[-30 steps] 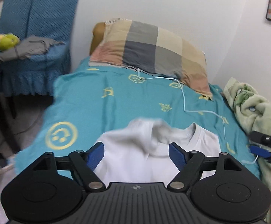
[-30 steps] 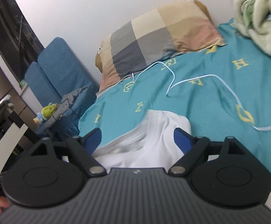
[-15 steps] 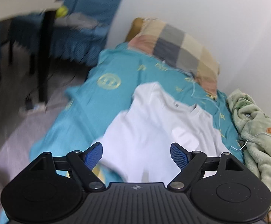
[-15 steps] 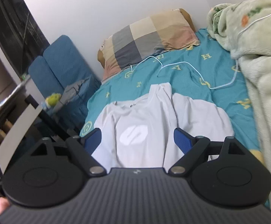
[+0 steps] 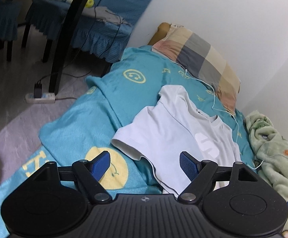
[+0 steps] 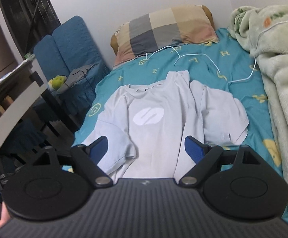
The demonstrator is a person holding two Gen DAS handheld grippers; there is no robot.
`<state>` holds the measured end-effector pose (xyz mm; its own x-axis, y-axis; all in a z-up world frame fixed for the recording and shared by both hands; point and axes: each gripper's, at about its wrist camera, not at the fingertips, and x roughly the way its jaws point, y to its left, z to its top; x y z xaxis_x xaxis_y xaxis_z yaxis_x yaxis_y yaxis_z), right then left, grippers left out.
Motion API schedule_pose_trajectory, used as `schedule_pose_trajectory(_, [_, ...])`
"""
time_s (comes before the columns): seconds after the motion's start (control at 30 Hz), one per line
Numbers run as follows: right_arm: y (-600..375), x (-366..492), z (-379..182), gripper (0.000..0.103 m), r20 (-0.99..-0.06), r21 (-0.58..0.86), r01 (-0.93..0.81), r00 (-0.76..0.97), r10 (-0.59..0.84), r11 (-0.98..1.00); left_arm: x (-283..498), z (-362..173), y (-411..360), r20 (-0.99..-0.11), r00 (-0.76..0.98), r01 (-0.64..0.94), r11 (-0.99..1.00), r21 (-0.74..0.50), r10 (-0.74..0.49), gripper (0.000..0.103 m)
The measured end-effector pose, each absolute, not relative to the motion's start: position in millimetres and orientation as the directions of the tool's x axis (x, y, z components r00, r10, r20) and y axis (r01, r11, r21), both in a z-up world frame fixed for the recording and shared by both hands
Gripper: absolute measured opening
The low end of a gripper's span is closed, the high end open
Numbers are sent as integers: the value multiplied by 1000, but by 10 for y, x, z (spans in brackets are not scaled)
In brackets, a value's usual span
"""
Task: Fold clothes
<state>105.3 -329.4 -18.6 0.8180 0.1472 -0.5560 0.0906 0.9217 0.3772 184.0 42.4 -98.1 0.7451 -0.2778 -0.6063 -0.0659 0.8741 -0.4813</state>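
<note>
A white T-shirt point(image 5: 173, 130) point(image 6: 159, 123) lies front up on the teal bed sheet point(image 5: 104, 119) point(image 6: 243, 69), collar toward the pillow, a white oval logo on its chest. It is rumpled, with a long fold running down from the collar beside one sleeve. My left gripper point(image 5: 145, 158) hovers open over the shirt's near sleeve and hem at the bed's left side, nothing between its blue pads. My right gripper point(image 6: 145, 140) stands open above the shirt's lower hem, also holding nothing.
A checked pillow point(image 5: 199, 59) point(image 6: 163, 29) lies at the head of the bed with a white cable point(image 6: 203, 56) trailing from it. A green blanket point(image 6: 272, 59) is heaped along the wall side. A blue chair point(image 6: 64, 45), a table point(image 6: 11, 103) and a power strip point(image 5: 40, 98) stand left of the bed.
Both grippers have drawn back from the collar end toward the foot of the bed. The shirt, close under the jaws before, now lies spread in full view.
</note>
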Motion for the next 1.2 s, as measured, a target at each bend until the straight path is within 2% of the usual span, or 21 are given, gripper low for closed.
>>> schedule_pose_trajectory(0.4, [-3414,1112,-242,86,-571,387,151,814,108,910,2094,-1193,456,-590,741,-106,812,-573,-320,74])
schedule_pose_trajectory(0.53, [-3428,1114,-241,86,-567,393,151,816,110,907,2302,-1297,403,-597,726,-118,793,-598,-342,68])
schedule_pose_trajectory(0.6, [-3447,1124,-274,86,-571,404,153,812,118,902,2405,-1348,343,-611,714,-117,803,-584,-341,61])
schedule_pose_trajectory(0.67, [-3462,1140,-310,86,-578,408,160,808,118,899,2495,-1394,285,-626,710,-126,816,-564,-322,45])
schedule_pose_trajectory(0.7, [-3469,1149,-328,86,-581,408,164,806,117,898,2538,-1408,268,-629,710,-130,819,-559,-316,41])
schedule_pose_trajectory(0.73, [-3475,1159,-347,86,-584,409,169,803,115,897,2580,-1418,255,-631,711,-135,821,-555,-310,31])
schedule_pose_trajectory(0.77, [-3482,1174,-367,86,-588,412,174,800,115,895,2625,-1424,249,-634,710,-138,822,-553,-307,15])
schedule_pose_trajectory(0.83, [-3494,1202,-405,86,-596,419,182,794,119,889,2722,-1395,247,-644,705,-144,829,-540,-297,3])
schedule_pose_trajectory(1.03, [-3519,1219,-446,86,-603,438,197,788,124,877,2980,-945,372,-604,761,-110,871,-479,-236,1])
schedule_pose_trajectory(1.2, [-3571,1266,-468,86,-602,471,223,788,126,854,3390,-396,559,-577,808,-123,923,-364,-120,1])
